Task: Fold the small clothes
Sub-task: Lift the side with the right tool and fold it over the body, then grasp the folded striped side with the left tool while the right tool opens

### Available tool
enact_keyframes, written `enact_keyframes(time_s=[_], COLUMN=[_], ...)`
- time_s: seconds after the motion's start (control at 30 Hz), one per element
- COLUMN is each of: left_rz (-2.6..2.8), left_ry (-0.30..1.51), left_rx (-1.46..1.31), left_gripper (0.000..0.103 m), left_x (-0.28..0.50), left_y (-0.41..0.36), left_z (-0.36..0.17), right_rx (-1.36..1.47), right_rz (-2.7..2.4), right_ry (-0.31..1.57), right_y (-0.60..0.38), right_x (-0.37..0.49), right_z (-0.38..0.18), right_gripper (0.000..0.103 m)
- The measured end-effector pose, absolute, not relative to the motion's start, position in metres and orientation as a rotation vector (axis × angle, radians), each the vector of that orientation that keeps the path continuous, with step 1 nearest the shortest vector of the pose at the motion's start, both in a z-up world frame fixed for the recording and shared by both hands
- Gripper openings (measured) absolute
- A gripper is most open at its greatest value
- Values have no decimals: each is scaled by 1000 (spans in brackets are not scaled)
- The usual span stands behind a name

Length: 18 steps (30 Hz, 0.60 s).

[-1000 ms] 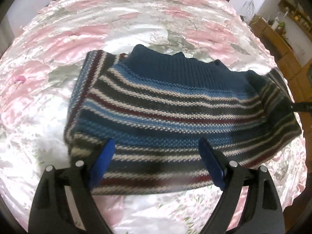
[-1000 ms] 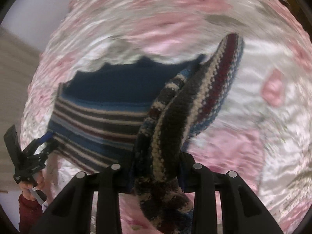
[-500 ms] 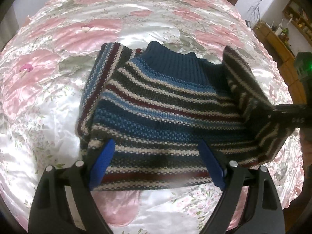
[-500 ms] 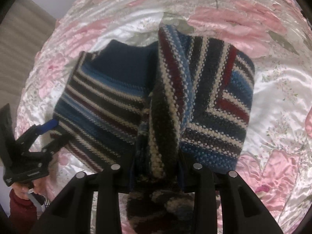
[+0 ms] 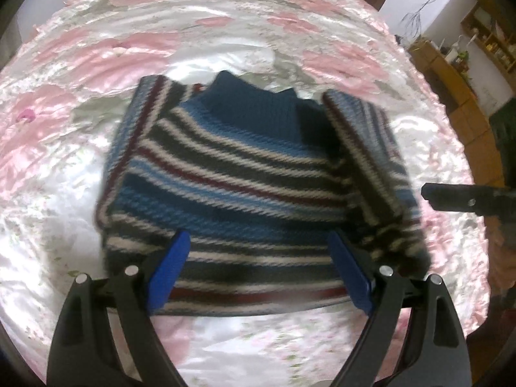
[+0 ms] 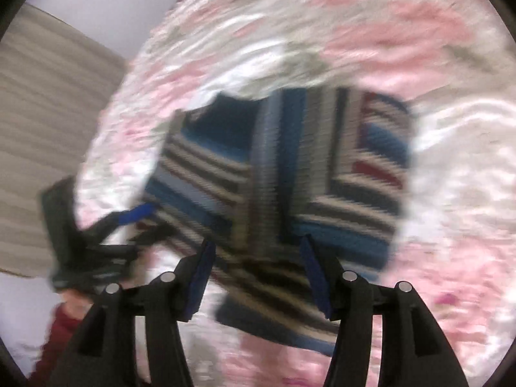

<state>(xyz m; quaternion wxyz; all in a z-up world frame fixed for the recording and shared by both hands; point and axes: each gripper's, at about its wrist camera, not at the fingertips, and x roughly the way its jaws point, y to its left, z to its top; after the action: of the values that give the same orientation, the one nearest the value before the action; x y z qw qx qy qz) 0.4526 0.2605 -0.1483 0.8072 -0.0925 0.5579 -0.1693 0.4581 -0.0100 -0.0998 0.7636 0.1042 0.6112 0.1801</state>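
Lying flat on the floral satin bedspread [image 5: 80, 167], the striped knit sweater [image 5: 238, 180] is seen with both sleeves folded inward; the left tool [image 5: 259, 272] and right tool [image 6: 256, 277] are held spread, empty, above its hem, and the crosswise fold is judged left.

Striped knit sweater [image 5: 245, 177], both sleeves folded inward, lying flat
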Motion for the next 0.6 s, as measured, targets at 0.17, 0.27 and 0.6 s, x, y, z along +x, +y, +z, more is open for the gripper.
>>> enact_keyframes(time_s=[0.17, 0.27, 0.6], left_rz=[-438, -468, -493], left_ry=[1223, 1252, 1349], left_rx=[-262, -271, -293], left_gripper=[87, 87, 87], left_x=[457, 461, 479], left_y=[225, 202, 155], left_z=[-148, -154, -183], right_rx=[233, 221, 301], right_rz=[319, 284, 250], right_ry=[1317, 1323, 1340], right_y=[-50, -69, -117], right_x=[445, 436, 420], right_z=[-102, -110, -140], right_gripper=[56, 56, 56])
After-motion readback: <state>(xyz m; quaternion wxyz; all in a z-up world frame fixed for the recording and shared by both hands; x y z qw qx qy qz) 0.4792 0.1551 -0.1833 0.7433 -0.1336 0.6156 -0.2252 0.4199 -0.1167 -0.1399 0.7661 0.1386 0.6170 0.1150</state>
